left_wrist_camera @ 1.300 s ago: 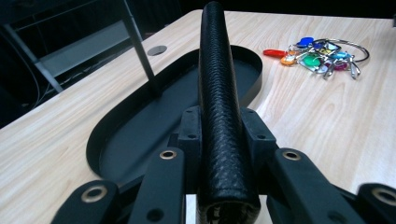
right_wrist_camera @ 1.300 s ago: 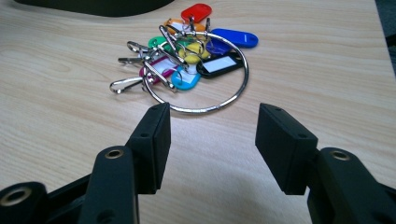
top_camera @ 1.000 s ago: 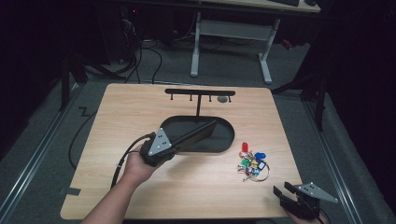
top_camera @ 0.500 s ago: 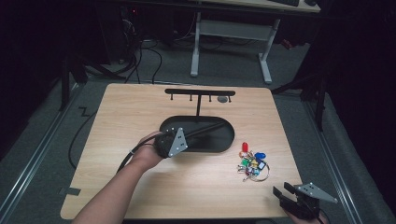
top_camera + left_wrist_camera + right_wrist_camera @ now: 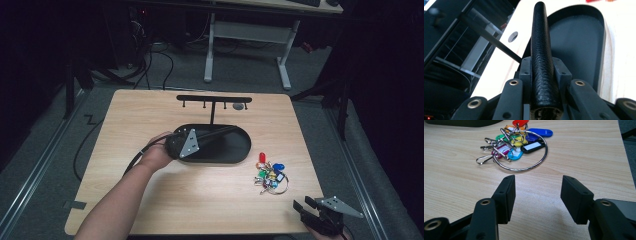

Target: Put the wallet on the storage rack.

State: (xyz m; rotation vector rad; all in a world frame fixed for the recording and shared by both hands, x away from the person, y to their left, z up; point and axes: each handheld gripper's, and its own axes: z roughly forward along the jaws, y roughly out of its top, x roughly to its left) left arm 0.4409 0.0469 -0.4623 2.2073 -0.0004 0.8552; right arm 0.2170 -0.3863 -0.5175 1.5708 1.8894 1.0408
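Left gripper [image 5: 227, 131] lies low over the black oval tray [image 5: 240, 155] mid-table, jaws pressed together on nothing, tips beside the key rack's post [image 5: 212, 112], likely to steady or shift it. Right gripper [image 5: 537, 195] waits at the near right corner, jaws half open and empty, aimed at the key ring [image 5: 524, 150]. The right gripper view resolves coloured tags and clips; the high view shows a mere cluster [image 5: 270, 172] right of the tray.
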